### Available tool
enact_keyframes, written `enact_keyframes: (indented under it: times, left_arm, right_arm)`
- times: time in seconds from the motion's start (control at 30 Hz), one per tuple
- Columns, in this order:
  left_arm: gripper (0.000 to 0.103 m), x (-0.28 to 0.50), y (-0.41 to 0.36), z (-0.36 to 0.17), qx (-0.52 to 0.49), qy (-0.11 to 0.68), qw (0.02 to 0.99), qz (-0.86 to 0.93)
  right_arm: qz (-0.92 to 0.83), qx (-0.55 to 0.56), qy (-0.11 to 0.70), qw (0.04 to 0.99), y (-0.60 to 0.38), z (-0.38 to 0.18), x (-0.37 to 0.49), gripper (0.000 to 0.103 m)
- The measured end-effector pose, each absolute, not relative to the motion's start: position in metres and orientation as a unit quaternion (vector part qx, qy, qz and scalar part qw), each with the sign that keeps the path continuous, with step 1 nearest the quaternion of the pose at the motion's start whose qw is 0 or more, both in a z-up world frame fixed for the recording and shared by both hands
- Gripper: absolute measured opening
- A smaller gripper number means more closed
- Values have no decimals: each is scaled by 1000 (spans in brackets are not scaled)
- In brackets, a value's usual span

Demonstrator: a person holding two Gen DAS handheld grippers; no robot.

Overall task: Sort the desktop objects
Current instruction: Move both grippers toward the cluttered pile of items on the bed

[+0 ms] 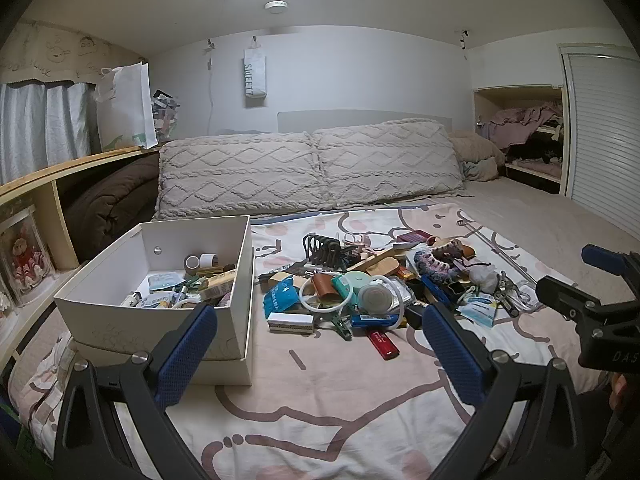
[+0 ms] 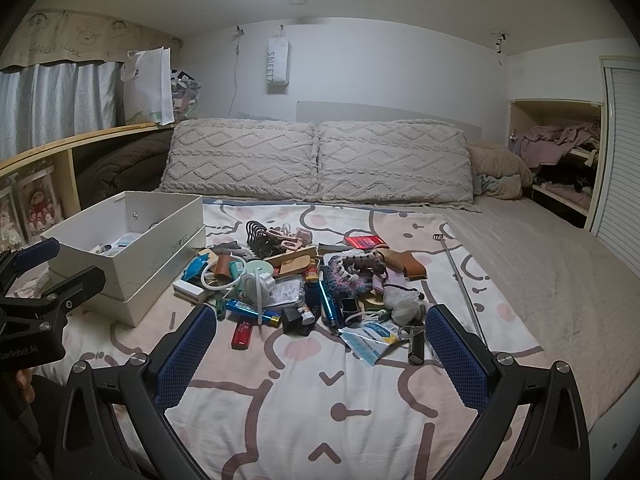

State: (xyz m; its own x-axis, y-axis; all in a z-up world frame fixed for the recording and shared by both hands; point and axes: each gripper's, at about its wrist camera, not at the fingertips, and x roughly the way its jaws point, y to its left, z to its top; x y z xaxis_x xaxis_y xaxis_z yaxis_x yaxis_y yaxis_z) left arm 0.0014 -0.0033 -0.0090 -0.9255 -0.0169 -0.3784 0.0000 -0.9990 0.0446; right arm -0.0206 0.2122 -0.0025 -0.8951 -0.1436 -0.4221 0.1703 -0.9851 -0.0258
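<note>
- Legible writing: the white hanging pouch (image 2: 279, 65) on the back wall reads "SWEET"; the curtain valance (image 2: 56, 46) at 10 o'clock reads "GOOD LUCK"; the left gripper's body, seen in the right wrist view, reads "GenRobot.AI".
- Left gripper (image 1: 320, 344): jaws spread fully, nothing between the blue pads.
- Right gripper (image 2: 320, 340): jaws spread fully, empty.
- Pile of small objects (image 2: 304, 284): lies on the cartoon-print blanket (image 2: 320, 408), at 12 o'clock of both grippers. A red lighter (image 2: 241, 334) lies at its near edge.
- White box (image 1: 160, 320): at 9 o'clock of the pile, just beside it.
- Left wrist view only: box interior, with tape rolls (image 1: 200, 261) and packets.
- Right wrist view only: the black cylinder (image 2: 416, 349) at the pile's near right edge.
</note>
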Motion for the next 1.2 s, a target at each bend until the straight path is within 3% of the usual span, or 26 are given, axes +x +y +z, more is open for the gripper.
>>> enact_keyframes:
  times: [1.2]
  left_arm:
    - [103, -30, 5, -45, 259, -22, -21, -965]
  right_arm:
    - [-959, 275, 23, 63, 218, -37, -50, 103]
